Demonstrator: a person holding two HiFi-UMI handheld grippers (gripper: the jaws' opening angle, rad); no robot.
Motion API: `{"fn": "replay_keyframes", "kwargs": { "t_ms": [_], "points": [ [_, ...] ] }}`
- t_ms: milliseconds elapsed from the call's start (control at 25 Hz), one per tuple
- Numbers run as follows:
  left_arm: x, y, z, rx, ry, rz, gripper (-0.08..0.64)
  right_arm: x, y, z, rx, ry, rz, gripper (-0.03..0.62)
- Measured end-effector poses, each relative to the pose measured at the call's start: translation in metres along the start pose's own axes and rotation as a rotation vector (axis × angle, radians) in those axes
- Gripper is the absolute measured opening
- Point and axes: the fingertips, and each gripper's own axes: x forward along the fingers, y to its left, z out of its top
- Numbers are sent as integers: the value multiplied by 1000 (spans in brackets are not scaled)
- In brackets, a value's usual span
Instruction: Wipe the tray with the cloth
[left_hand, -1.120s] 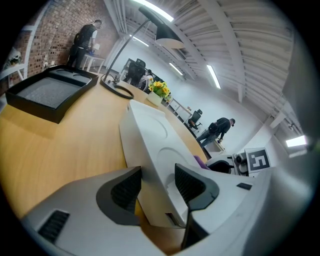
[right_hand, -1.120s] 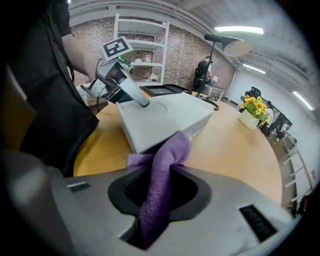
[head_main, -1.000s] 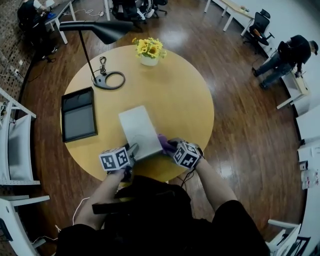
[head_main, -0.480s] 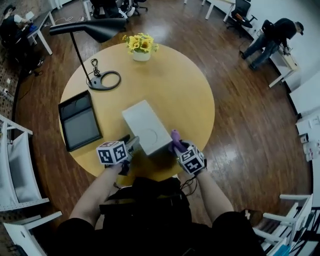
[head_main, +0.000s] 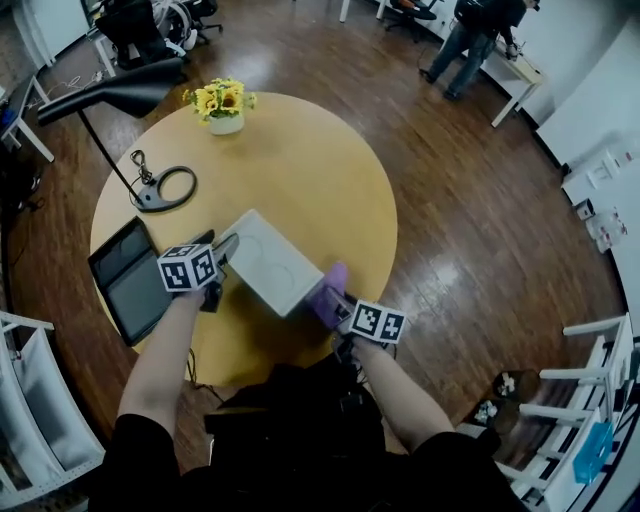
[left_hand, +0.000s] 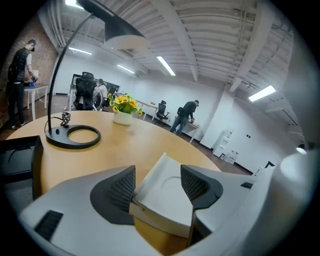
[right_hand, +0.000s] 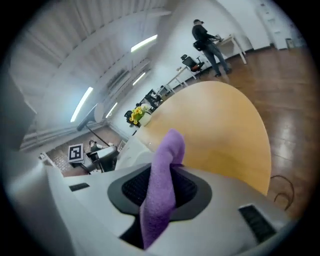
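A white rectangular tray (head_main: 268, 262) lies slantwise on the round wooden table (head_main: 310, 170). My left gripper (head_main: 228, 245) is at the tray's left corner; its jaws have just been opening and now stand open, with the tray's corner (left_hand: 167, 192) between the pads. My right gripper (head_main: 335, 290) is at the tray's near right corner, shut on a purple cloth (head_main: 328, 288). In the right gripper view the cloth (right_hand: 162, 185) sticks up from between the pads, and the tray (right_hand: 131, 150) shows white just beyond it.
A black flat frame (head_main: 125, 280) lies at the table's left edge. A black lamp's ring base (head_main: 160, 188) and a pot of yellow flowers (head_main: 225, 105) stand at the far side. White chairs and standing people are around the room.
My left gripper moved up and left along the tray's side, and its jaws spread. The tray turned on the table. My right gripper rolled over with the cloth still in it.
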Motion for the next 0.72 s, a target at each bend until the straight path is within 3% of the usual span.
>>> {"fn": "replay_keyframes", "kwargs": {
  "t_ms": [120, 240, 520, 720],
  "points": [
    [17, 2, -9, -14, 46, -39, 281, 0, 2, 2, 115, -52, 45, 94],
    [16, 2, -10, -12, 40, -62, 278, 2, 4, 5, 216, -79, 92, 94],
    [-12, -2, -27, -113, 56, -75, 276, 12, 2, 23, 133, -40, 85, 94],
    [-57, -17, -46, -227, 3, -67, 267, 40, -3, 72, 90, -41, 97, 91]
  ]
}}
